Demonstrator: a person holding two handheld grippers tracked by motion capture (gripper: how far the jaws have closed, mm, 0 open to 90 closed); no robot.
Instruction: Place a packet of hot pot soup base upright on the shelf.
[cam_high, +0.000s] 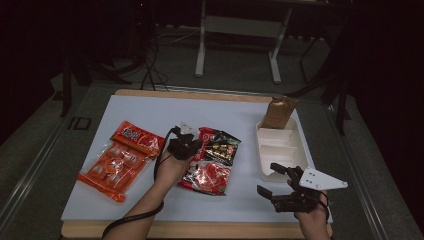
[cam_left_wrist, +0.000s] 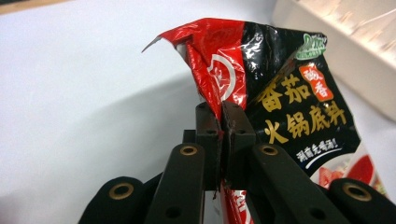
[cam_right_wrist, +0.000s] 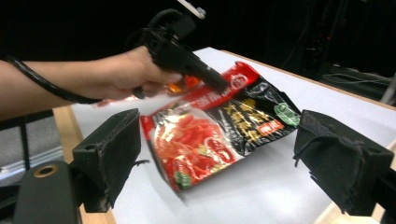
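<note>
Left tool (cam_left_wrist: 220, 133) tilted down — clamped on sachet (cam_left_wrist: 275, 93)

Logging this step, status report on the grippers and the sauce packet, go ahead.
Left gripper shut on sauce packet edge, one end raised. Right gripper open, empty, near tray. Nothing in the way.

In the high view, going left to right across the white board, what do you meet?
Orange snack packet → left gripper, shut on the edge of the red-and-black hotpot base pouch → white compartment tray with a brown packet at its far end → right gripper, jaws open, at the near right.
</note>
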